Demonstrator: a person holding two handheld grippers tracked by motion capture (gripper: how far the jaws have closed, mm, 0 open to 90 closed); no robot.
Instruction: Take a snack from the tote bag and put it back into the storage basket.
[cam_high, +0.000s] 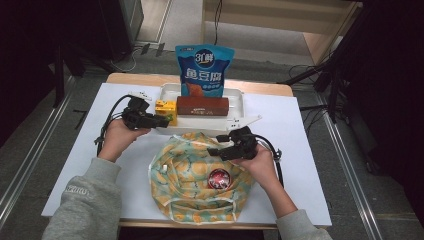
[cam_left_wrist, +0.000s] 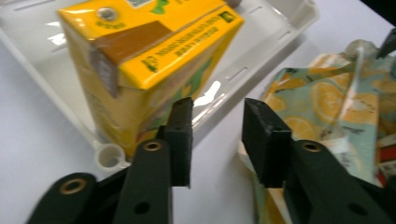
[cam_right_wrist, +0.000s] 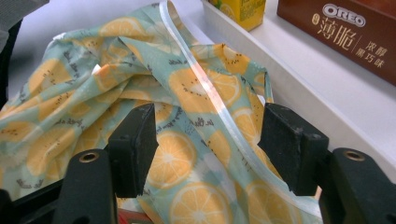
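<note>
Yellow carton is seen standing at the tray's left end, just beyond the left gripper, whose jaws are parted and empty. The right gripper is held apart over the bag.

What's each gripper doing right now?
Left gripper: open, holding nothing, beside the yellow carton.
Right gripper: open over the orange-print bag, not gripping it.

Blue snack bag, Oreo box
</note>
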